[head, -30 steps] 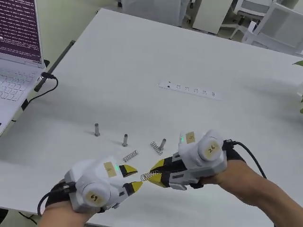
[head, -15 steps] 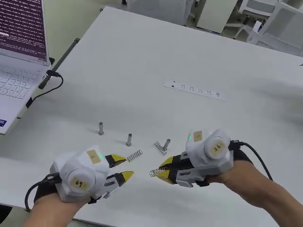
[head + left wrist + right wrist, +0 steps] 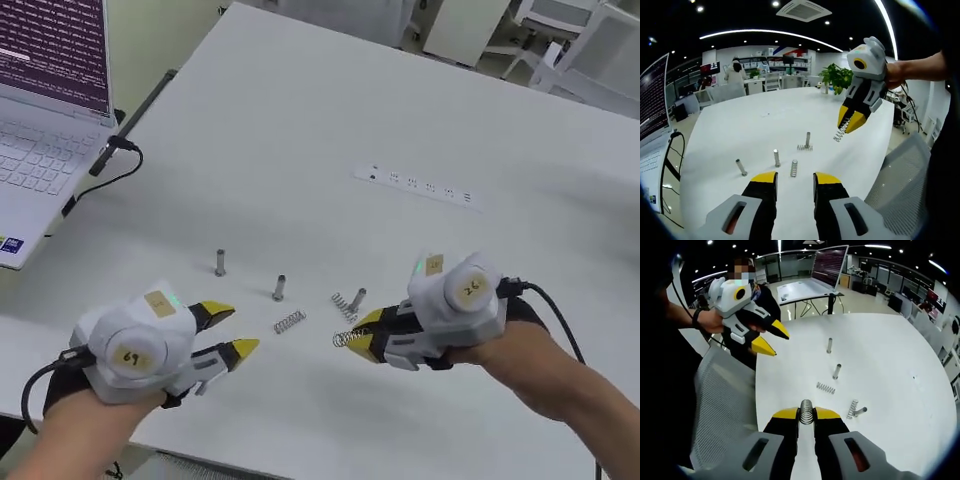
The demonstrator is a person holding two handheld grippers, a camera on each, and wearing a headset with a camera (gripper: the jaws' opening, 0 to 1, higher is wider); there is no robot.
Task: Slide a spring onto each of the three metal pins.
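Three short metal pins are on the white table: one (image 3: pixel 220 262), a second (image 3: pixel 279 288) and a third (image 3: pixel 357 298) with a spring (image 3: pixel 343 304) lying at its foot. Another loose spring (image 3: pixel 290 321) lies in front of the middle pin (image 3: pixel 776 157). My right gripper (image 3: pixel 362 337) is shut on a third spring (image 3: pixel 806 411), which sticks out past its yellow tips above the table, near the third pin (image 3: pixel 859 411). My left gripper (image 3: pixel 242 328) hovers open at the front left, with nothing between its fingers (image 3: pixel 765 178).
A laptop (image 3: pixel 45 110) with a plugged-in cable (image 3: pixel 108 160) sits at the left edge. A white power strip (image 3: pixel 420 187) lies beyond the pins. Both grippers are near the table's front edge (image 3: pixel 270 462); chairs stand past the far side.
My left gripper has drawn back to the left, away from the right gripper. The right gripper still holds its spring and has moved a little toward the third pin. The head view shifted.
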